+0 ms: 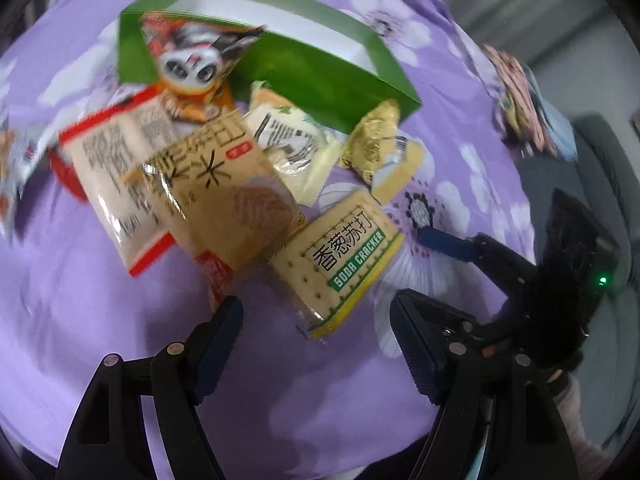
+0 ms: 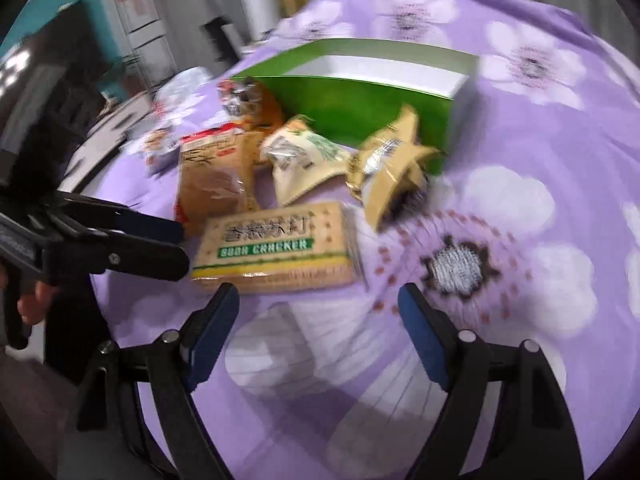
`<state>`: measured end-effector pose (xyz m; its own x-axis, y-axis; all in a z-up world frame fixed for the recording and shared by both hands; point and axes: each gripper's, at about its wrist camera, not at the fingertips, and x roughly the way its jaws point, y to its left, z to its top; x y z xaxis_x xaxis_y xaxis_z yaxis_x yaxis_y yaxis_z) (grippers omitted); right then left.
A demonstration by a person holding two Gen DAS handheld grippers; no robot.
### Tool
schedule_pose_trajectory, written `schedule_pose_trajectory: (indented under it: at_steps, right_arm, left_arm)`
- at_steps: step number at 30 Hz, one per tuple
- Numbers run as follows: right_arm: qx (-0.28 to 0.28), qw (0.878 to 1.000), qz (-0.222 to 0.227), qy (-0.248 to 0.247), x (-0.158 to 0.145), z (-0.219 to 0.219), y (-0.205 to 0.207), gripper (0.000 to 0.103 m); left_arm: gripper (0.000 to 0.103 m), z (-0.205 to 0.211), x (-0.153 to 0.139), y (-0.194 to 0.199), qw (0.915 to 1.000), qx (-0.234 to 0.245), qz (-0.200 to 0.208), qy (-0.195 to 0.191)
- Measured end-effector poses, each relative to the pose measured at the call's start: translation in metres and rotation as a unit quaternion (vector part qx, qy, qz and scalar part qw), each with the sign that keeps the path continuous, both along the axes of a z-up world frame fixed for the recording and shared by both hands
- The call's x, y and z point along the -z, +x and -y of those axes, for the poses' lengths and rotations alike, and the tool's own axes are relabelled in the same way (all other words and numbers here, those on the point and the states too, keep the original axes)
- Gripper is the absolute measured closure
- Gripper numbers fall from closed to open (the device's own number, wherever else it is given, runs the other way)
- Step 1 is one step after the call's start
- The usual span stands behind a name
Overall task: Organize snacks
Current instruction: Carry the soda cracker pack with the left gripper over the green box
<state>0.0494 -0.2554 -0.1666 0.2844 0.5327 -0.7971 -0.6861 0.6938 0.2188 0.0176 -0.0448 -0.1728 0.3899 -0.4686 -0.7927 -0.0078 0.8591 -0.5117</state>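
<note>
A soda cracker pack (image 1: 344, 256) (image 2: 276, 248) lies flat on the purple flowered cloth, nearest to both grippers. Behind it sit a brown rice-cracker packet (image 1: 224, 196) (image 2: 216, 184), a red-edged packet (image 1: 116, 168), a pale packet (image 1: 288, 144) (image 2: 304, 160) and a gold packet (image 1: 372, 140) (image 2: 392, 164). A panda packet (image 1: 192, 60) leans on the open green box (image 1: 312, 68) (image 2: 360, 104). My left gripper (image 1: 316, 300) (image 2: 180, 244) hovers open, with the pack's near end showing between its fingers. Beside the pack, my right gripper (image 2: 316, 292) is open and empty.
The cloth (image 2: 520, 200) covers the whole surface and drops off at the far edges. More packets (image 1: 16, 168) lie at the left. A patterned bundle (image 1: 520, 96) sits at the right edge. A hand (image 2: 36, 300) grips the left tool. Cabinets (image 2: 140, 8) stand behind.
</note>
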Motion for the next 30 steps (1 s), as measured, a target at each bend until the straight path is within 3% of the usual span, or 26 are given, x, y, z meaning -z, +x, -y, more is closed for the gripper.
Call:
schedule_pose_trajectory:
  at_steps: [5,6,8,11,15,21,30]
  right_arm:
    - [-0.089,0.996,-0.01,-0.012,0.015,-0.015,0.024,0.022]
    - [-0.104,0.995,-0.012,-0.005,0.016,-0.018,0.027,0.022]
    - [-0.12,0.993,-0.016,0.013,0.014,-0.023,0.029,0.033]
    - [-0.13,0.991,-0.005,0.005,0.014,-0.035,0.021,0.036]
    - [-0.106,0.994,0.021,-0.012,0.012,-0.033,0.004,0.044]
    - [-0.053,0.998,0.03,-0.007,0.008,-0.027,-0.011,0.052]
    - [-0.007,0.998,0.062,-0.002,-0.018,-0.021,-0.044,0.052]
  left_arm:
    - [0.027,-0.007,0.008,0.007,0.9972,-0.065,-0.012,-0.035]
    - [0.028,-0.005,0.007,0.009,0.9972,-0.067,-0.009,-0.031]
    - [0.033,-0.001,0.007,0.01,0.9976,-0.067,-0.011,-0.012]
    - [0.035,0.005,0.008,0.013,0.9979,-0.064,-0.012,-0.002]
    - [0.047,0.002,0.009,0.014,0.998,-0.062,-0.012,0.011]
    - [0.047,0.003,0.006,0.01,0.9984,-0.049,-0.003,0.027]
    - [0.047,0.011,-0.016,-0.009,0.9993,-0.019,0.022,0.022]
